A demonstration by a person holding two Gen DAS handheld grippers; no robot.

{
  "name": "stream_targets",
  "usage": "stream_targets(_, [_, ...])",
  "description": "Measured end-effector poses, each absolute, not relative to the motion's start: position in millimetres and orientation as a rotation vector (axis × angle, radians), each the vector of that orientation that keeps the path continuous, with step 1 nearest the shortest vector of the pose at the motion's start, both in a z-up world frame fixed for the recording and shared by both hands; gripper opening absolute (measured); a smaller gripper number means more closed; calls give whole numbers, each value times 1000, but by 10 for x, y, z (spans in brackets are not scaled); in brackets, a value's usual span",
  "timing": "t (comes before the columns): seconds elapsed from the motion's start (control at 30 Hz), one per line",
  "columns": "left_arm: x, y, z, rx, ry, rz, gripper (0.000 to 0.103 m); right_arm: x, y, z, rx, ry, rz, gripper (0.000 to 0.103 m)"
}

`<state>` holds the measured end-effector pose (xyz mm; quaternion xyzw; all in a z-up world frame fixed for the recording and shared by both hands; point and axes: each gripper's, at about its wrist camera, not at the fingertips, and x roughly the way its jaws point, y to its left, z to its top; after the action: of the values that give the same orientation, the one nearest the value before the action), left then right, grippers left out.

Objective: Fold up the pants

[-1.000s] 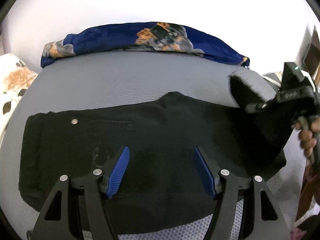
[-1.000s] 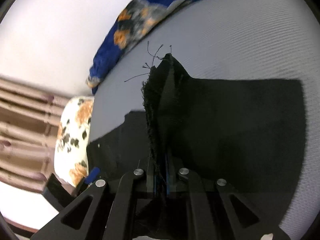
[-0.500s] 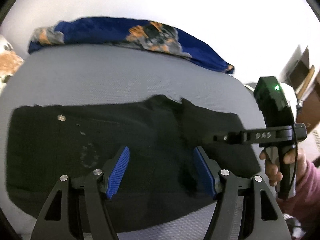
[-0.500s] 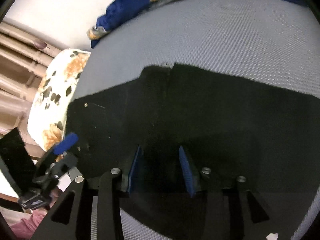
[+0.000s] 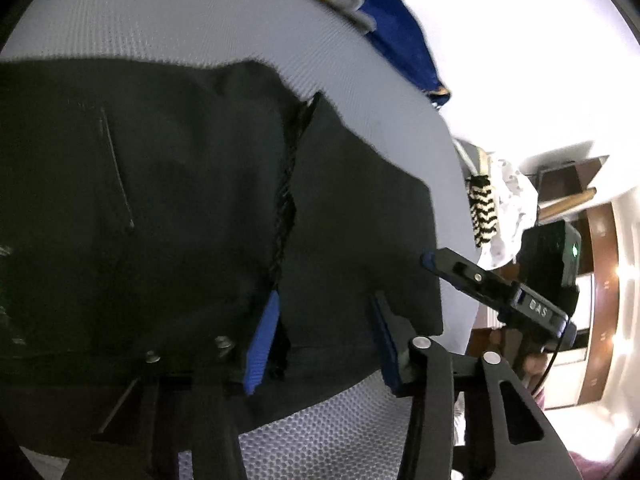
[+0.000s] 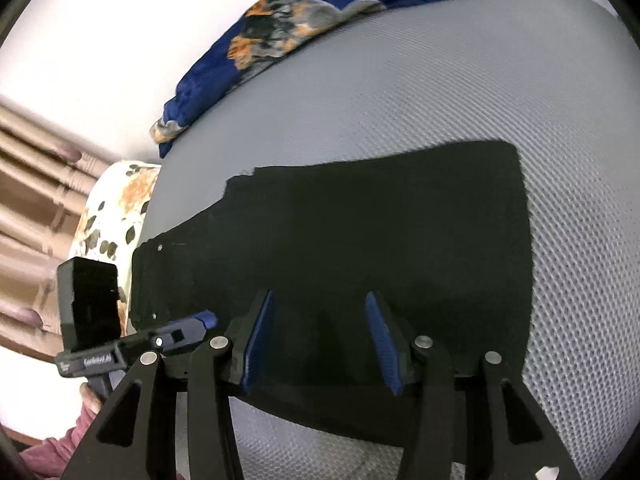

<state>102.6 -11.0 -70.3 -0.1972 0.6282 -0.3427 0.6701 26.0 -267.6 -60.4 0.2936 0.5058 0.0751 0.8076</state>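
Note:
Black pants (image 5: 160, 200) lie flat on the grey mesh bed surface (image 5: 160, 20), with a folded leg end lying over them on the right (image 5: 360, 208). They also show in the right wrist view (image 6: 360, 232). My left gripper (image 5: 324, 340) is open and empty, low over the near edge of the pants at the fold's edge. My right gripper (image 6: 320, 340) is open and empty over the near edge of the pants. Each gripper shows in the other's view: the right one (image 5: 500, 288) and the left one (image 6: 176, 336).
A blue floral blanket (image 6: 288, 40) lies along the far edge of the bed. A floral pillow (image 6: 116, 216) sits at the left end. Clothes, one black-and-white striped (image 5: 484, 208), and wooden furniture stand past the right end.
My right gripper let go of the leg end, which now lies folded on the pants, and drew back open. My left gripper swung right and lower over the fold.

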Motion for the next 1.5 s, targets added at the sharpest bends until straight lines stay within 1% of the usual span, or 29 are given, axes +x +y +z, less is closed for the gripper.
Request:
stream_targets(0.13, [1048, -150, -835, -460, 1480, -739, 44, 218, -2736, -686, 664, 1082, 151, 46])
stream_targets(0.23, [1044, -172, -881, -482, 1488, -738, 42, 195, -2779, -735, 676, 1085, 152, 46])
stream_targets(0.27, [1028, -178, -880, -489, 1491, -746, 39, 181, -2800, -751, 679, 1085, 153, 46])
stream_targets(0.3, [1019, -206, -890, -496, 1499, -752, 32, 169, -2816, -765, 683, 1086, 156, 46])
stream_targets(0.33, [1015, -238, -911, -497, 1512, -752, 28, 164, -2827, -780, 687, 1088, 156, 46])
stream_targets(0.4, [984, -298, -941, -479, 1523, -752, 14, 152, -2843, -804, 694, 1088, 154, 46])
stream_targets(0.43, [966, -326, -928, -466, 1516, -747, 13, 152, -2855, -820, 698, 1090, 152, 46])
stream_targets(0.5, [926, -364, -851, -435, 1488, -751, 10, 144, -2872, -836, 704, 1091, 147, 46])
stream_targets(0.57, [890, -378, -721, -415, 1459, -769, 9, 125, -2891, -846, 705, 1092, 141, 46])
stream_targets(0.7, [798, -339, -544, -324, 1402, -790, 9, 88, -2894, -800, 646, 1087, 111, 46])
stream_targets(0.87, [778, -336, -772, -201, 1396, -744, 10, 95, -2774, -776, 451, 1089, 25, 45])
stream_targets(1.0, [704, -424, -648, -61, 1328, -728, 20, 136, -2620, -820, 312, 1105, -2, 46])
stream_targets(1.13, [693, -471, -405, 87, 1191, -675, 23, 179, -2625, -721, 294, 1088, -3, 45])
stream_targets(1.17, [707, -502, -318, 118, 1127, -658, 24, 198, -2640, -684, 280, 1073, -14, 45])
stream_targets(1.23, [764, -575, -218, 144, 1047, -649, 29, 270, -2670, -604, 227, 1043, -52, 45])
stream_targets(1.3, [842, -667, -174, 148, 991, -662, 36, 391, -2692, -568, 196, 1031, -79, 45])
stream_targets(1.4, [994, -830, -214, 166, 947, -678, 37, 532, -2723, -579, 166, 1028, -107, 45])
stream_targets(1.5, [1172, -958, -376, 179, 989, -680, 37, 662, -2755, -645, 141, 1040, -137, 44])
